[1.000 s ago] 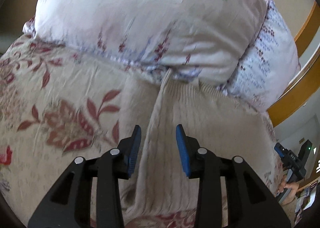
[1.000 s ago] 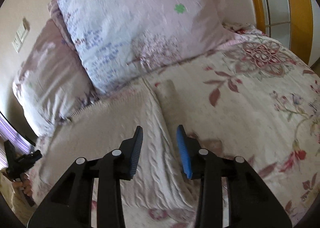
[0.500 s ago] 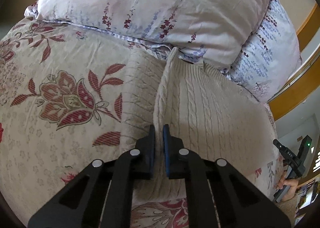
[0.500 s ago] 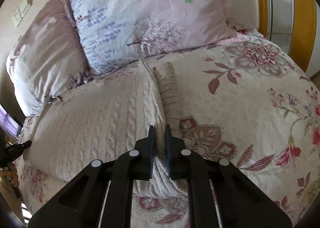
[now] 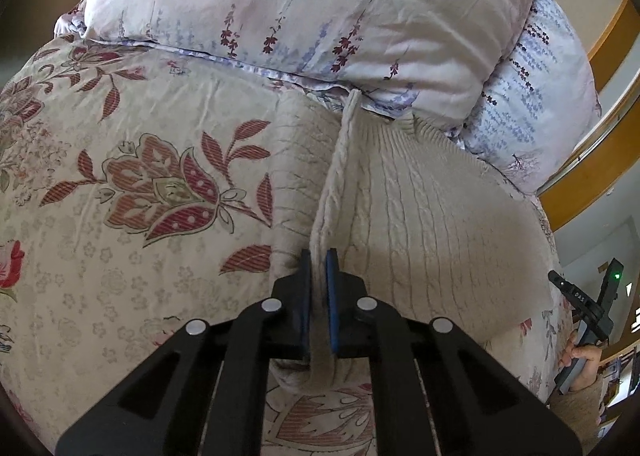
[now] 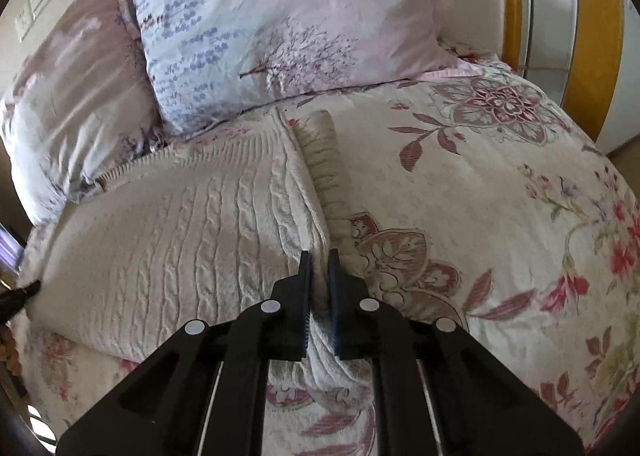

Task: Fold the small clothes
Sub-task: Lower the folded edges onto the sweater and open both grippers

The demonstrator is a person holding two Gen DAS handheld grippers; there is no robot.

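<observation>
A cream cable-knit sweater (image 5: 420, 223) lies flat on a floral bedspread (image 5: 132, 159), its far end against the pillows. My left gripper (image 5: 319, 262) is shut on the sweater's left side edge, which stands up as a pinched ridge between the blue pads. A sleeve (image 5: 296, 159) lies to the left of that ridge. In the right wrist view the same sweater (image 6: 192, 240) spreads to the left, and my right gripper (image 6: 319, 262) is shut on its right side edge, beside a ribbed sleeve (image 6: 324, 159).
Two floral pillows (image 5: 304, 3) (image 6: 280, 15) lie at the head of the bed. A wooden headboard frame (image 6: 516, 3) stands at the far right. The other gripper (image 5: 588, 308) shows at the left wrist view's right edge. The bedspread (image 6: 500, 195) extends right.
A second ago both grippers were open over the sweater's side edges. They have shut on the edges and pulled them up into ridges; the views have drawn back slightly.
</observation>
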